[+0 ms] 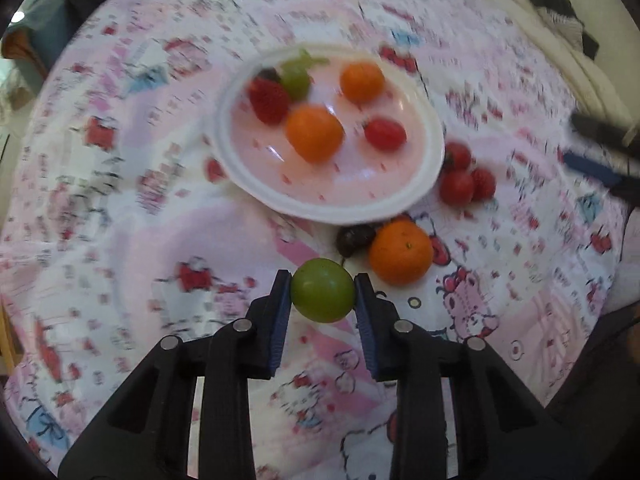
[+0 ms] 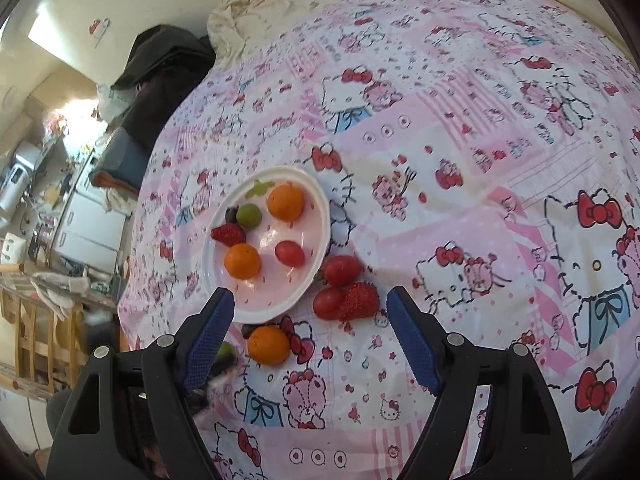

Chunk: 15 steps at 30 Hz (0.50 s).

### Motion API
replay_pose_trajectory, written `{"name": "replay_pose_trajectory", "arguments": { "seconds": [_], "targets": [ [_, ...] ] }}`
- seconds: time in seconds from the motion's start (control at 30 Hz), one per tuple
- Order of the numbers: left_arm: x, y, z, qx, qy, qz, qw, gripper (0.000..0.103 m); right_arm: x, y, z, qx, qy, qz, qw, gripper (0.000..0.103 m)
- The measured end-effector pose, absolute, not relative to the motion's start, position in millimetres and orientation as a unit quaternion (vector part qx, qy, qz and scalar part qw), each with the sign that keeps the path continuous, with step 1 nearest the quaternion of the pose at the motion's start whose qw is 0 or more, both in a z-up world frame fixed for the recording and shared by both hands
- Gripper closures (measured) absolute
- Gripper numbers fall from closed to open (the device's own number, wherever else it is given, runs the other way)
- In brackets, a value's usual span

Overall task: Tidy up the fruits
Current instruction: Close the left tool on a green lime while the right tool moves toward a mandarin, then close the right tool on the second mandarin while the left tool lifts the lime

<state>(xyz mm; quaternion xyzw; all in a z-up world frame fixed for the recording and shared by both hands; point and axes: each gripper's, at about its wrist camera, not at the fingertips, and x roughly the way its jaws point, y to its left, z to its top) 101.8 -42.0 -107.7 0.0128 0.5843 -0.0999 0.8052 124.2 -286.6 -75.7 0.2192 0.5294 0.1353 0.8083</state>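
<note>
Holding the green fruit (image 1: 322, 290) tight, the left gripper (image 1: 322, 295) should lift gently over the white plate's (image 1: 416, 196) rim; the right gripper (image 2: 310, 320) waits open.

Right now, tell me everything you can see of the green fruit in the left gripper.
The green fruit is round, smooth and slightly glossy, olive-green, with no stem showing. The left gripper is shut on it, one blue pad pressing each side near the tips. It is held over the patterned cloth, short of the white plate, near an orange and a dark fruit, touching neither.
</note>
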Motion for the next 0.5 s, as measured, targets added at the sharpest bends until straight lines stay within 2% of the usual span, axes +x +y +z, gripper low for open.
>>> {"name": "replay_pose_trajectory", "arguments": {
  "seconds": [0.23,0.5],
  "targets": [
    [98.0,-5.8,-76.9,0.018,0.57,-0.053,0.82,0.075,127.7,-240.5,-98.1,0.144,0.572,0.159,0.791,0.022],
    [107.2,25.3,-75.0,-0.012,0.551,0.029,0.834,0.075,129.3,-167.2,-129.9,0.054,0.611,0.195,0.765,0.022]
  ]
}}
